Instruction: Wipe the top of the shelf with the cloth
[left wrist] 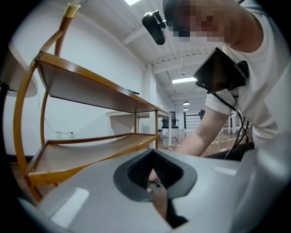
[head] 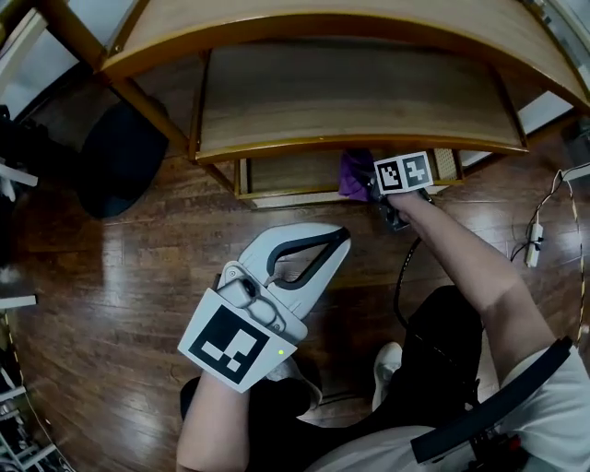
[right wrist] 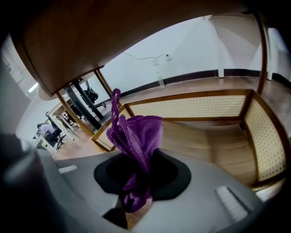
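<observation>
Cloth (right wrist: 138, 136) is clamped in right hand-held gripper (right wrist: 136, 182), shelf top (head: 350, 28) well above it; left hand-held gripper (left wrist: 152, 175) is closed, empty; wiping not begun.

Head view: a board of the shelf (head: 359, 101) covers the jaws of the right gripper (right wrist: 135, 182) and most of the cloth (head: 354, 175), leaving one purple corner beside the marker cube (head: 403, 172). The shelf's top board is cut off by that view's upper edge. Right gripper view: the cloth's lower end, between the jaws, is blurred.
</observation>
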The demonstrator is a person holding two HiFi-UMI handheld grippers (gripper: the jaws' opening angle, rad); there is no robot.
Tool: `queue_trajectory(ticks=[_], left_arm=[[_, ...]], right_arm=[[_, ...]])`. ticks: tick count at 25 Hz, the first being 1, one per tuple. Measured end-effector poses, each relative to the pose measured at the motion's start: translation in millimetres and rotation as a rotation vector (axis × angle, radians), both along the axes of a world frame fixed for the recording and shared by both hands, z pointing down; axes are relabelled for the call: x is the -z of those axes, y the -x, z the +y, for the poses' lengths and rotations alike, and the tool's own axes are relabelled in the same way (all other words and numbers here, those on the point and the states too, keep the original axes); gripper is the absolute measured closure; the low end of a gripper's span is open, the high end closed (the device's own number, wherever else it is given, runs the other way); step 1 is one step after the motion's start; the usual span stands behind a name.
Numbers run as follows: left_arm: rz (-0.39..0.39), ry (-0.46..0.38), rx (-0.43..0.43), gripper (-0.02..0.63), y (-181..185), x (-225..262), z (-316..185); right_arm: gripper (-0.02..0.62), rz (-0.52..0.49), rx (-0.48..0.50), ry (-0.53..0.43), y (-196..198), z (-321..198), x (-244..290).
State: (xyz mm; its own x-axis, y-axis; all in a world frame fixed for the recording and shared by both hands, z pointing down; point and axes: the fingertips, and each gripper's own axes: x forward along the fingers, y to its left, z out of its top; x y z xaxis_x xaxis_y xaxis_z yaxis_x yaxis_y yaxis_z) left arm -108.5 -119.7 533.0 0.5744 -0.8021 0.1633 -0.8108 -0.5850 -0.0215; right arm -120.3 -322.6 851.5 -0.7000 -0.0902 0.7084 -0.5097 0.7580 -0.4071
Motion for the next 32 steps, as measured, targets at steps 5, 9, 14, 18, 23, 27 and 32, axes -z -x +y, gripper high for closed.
queue_trajectory(ticks=[5, 9, 14, 18, 23, 27, 32], left_arm=[[-0.010, 0.007, -0.064, 0.586, -15, -2, -9], [-0.039, 0.006, -0.107, 0.586, -27, -6, -11], [-0.025, 0.026, -0.086, 0.586, -24, -12, -12], [0.014, 0.057, -0.063, 0.586, -30, -13, -14], [0.002, 0.002, -0.035, 0.586, -14, -3, -17], [-0.012, -0.003, -0.020, 0.586, -10, -1, -13], [-0.018, 0.001, 0.016, 0.586, -2, 0, 1]], right_arm=[[0.492, 0.125, -0.159, -0.076, -122, -58, -2], [0.494, 0.282, -0.274, -0.172, -224, -105, -1], [0.494, 0.464, -0.337, -0.267, -292, -121, 6], [0.494, 0.446, -0.311, -0.301, -284, -114, 22], [0.494, 0.134, -0.028, -0.238, -110, -42, 59], [0.494, -0.036, 0.159, -0.125, 16, 36, 64], [0.494, -0.159, 0.279, 0.006, 137, 112, 52]])
